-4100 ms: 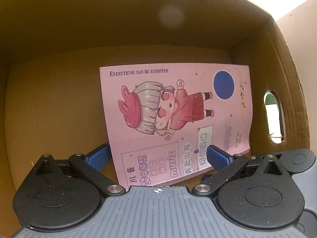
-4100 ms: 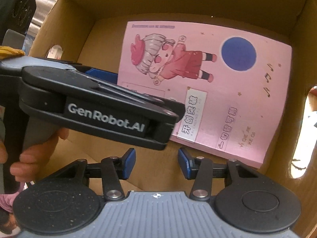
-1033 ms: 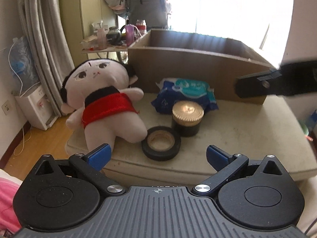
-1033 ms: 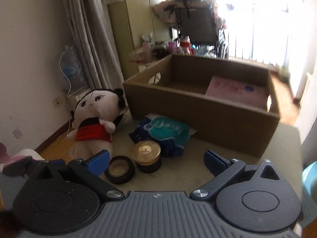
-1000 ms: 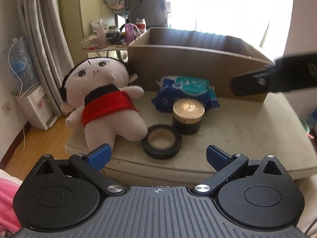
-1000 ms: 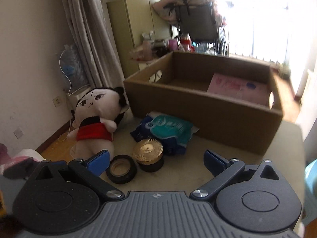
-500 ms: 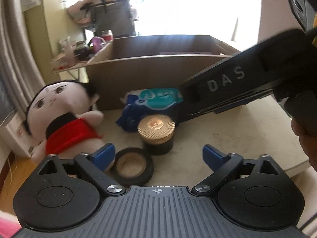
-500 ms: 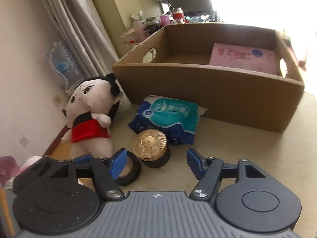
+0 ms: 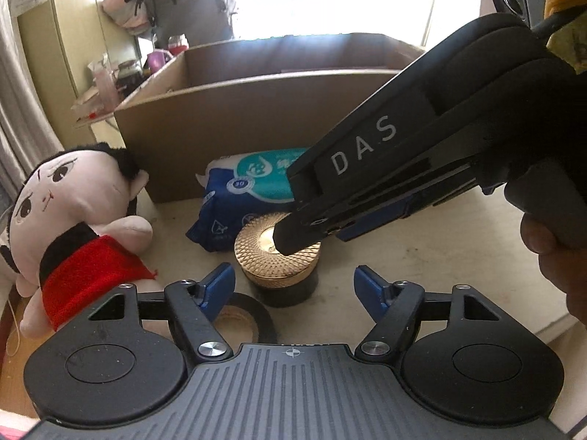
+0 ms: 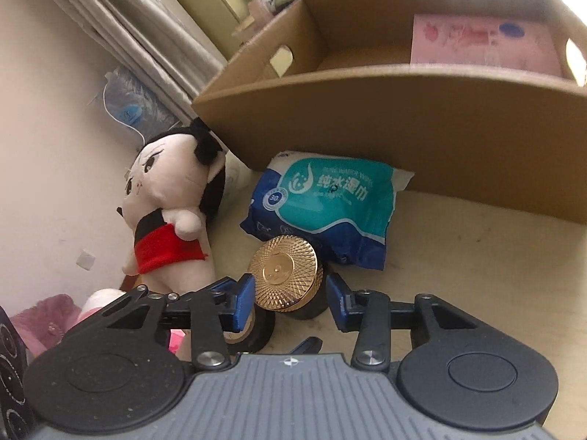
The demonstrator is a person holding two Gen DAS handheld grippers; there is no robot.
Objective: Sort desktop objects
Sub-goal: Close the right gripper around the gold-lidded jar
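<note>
Right claw (image 10: 290, 302) closing around the upright gold-lidded jar (image 10: 284, 275), pads not touching; left claw (image 9: 293, 288) closing empty.

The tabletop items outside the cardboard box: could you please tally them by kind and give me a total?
Plush doll: 1
Wet-wipes pack: 1
Gold-lidded jar: 1
Black tape roll: 1
Total: 4
</note>
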